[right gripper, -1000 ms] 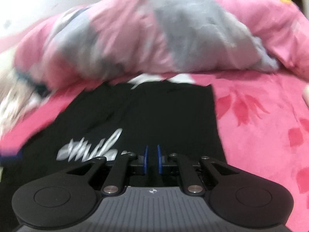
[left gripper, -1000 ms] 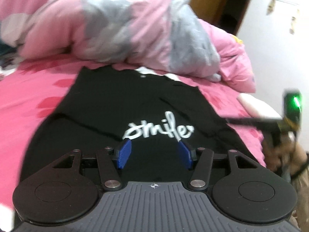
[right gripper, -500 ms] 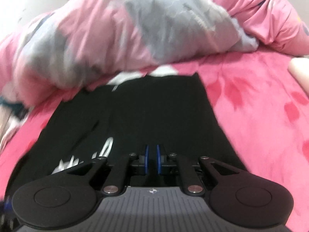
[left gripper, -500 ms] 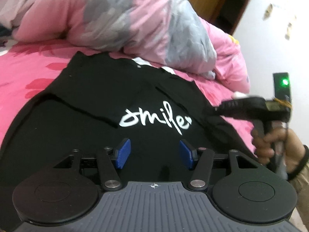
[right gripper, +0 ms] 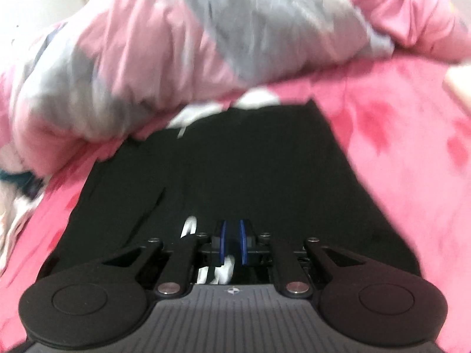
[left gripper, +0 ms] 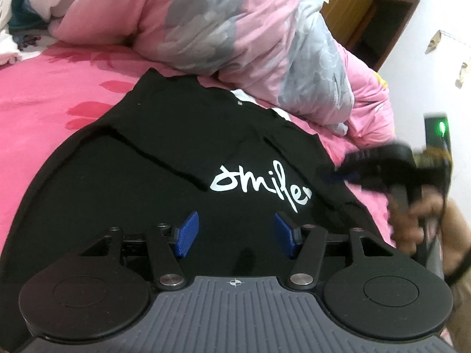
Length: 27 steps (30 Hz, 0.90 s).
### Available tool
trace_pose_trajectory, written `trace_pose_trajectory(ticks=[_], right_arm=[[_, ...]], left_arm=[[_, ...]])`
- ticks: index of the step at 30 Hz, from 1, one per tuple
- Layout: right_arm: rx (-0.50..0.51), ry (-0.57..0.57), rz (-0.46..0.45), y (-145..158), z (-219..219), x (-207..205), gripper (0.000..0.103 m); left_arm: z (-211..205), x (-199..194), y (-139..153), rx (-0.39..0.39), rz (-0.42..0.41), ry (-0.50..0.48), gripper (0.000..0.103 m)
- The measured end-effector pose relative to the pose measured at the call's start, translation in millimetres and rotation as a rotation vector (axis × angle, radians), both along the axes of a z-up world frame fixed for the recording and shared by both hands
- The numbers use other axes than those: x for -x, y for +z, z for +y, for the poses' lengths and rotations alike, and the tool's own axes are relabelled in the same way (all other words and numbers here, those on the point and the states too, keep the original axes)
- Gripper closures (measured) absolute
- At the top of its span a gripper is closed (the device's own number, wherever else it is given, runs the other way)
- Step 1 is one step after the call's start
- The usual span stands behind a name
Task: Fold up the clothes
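A black T-shirt (left gripper: 176,158) with white script lettering lies spread flat on the pink bed sheet (left gripper: 59,97). My left gripper (left gripper: 235,235) hovers open over the shirt's near part, just below the lettering, with nothing between its blue pads. In the left wrist view my right gripper (left gripper: 338,175), blurred and held by a hand (left gripper: 412,217), reaches over the shirt's right edge. In the right wrist view the right gripper (right gripper: 232,242) is shut to a narrow slit above the black shirt (right gripper: 250,176). It grips nothing, and a bit of white lettering shows beneath it.
A bunched pink and grey duvet (left gripper: 220,23) lies across the far end of the shirt and covers its collar edge (right gripper: 176,44). Pink sheet (right gripper: 397,147) flanks the shirt on both sides. A wooden doorway (left gripper: 368,20) stands at the back right, and pale laundry (left gripper: 6,29) lies far left.
The right gripper has come in from the right until it is over the shirt's right edge. The left gripper has sunk a little toward the shirt. Both keep the same jaw width.
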State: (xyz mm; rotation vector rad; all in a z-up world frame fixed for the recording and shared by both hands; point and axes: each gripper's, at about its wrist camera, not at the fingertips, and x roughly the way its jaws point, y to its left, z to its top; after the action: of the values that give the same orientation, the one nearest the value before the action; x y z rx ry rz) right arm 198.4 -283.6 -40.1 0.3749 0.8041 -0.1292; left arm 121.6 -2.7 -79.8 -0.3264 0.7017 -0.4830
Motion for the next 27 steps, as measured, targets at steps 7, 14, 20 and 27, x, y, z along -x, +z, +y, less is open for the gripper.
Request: trace_pose_trajectory(ticks=[7,14,20,27], right_arm=[[0.061,0.03,0.058,-30.2,32.0,-23.9,0.092],[0.057,0.019,0.002,-13.3,29.8,-42.6,0.093],[0.124,0.007,0.032,-43.5,50.3,-75.7,0.093],[0.091,0.006,-0.062,-25.3,50.0,-61.1,0.094]], left_arm=[[-8.5,-26.3,6.2,-0.062,-0.029,-0.04,0.044],[-5.8,-40.8,-15.2,-0.102,-0.025,-0.066,0.041],[-1.0,-39.9,-15.7,-0.061,-0.037,-0.075,0.037],[2.2,-41.6,-14.9,-0.029,-0.022,-0.071,0.036]])
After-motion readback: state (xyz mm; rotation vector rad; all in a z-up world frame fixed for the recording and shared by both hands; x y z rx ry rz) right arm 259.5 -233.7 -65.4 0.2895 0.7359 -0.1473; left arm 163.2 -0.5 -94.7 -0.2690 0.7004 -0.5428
